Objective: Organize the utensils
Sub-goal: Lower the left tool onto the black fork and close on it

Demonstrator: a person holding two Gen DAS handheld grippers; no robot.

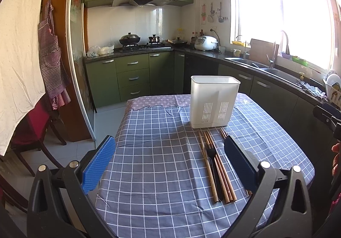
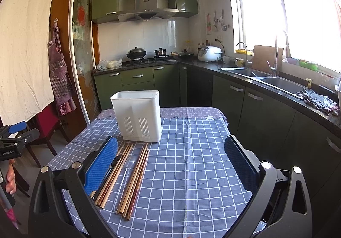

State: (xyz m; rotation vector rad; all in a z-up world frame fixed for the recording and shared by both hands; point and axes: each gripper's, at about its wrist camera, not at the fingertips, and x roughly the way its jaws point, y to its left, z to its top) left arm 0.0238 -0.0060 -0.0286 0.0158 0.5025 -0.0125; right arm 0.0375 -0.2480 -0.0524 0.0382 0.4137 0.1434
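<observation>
Both claws, left and right, hung released and empty over the checked counter. Chopsticks, a black fork and a clear spoon lay bunched just before the white utensil holder. Risk: a grab might catch several crowded sticks, or knock the light holder over.

A matt cotton-like checked tablecloth, lightly creased, carries a white translucent plastic utensil holder with slotted walls. Smooth wooden chopsticks lie beside a black plastic fork and a clear plastic spoon. Textured blue rubbery pads face matt black plastic gripper frames.
</observation>
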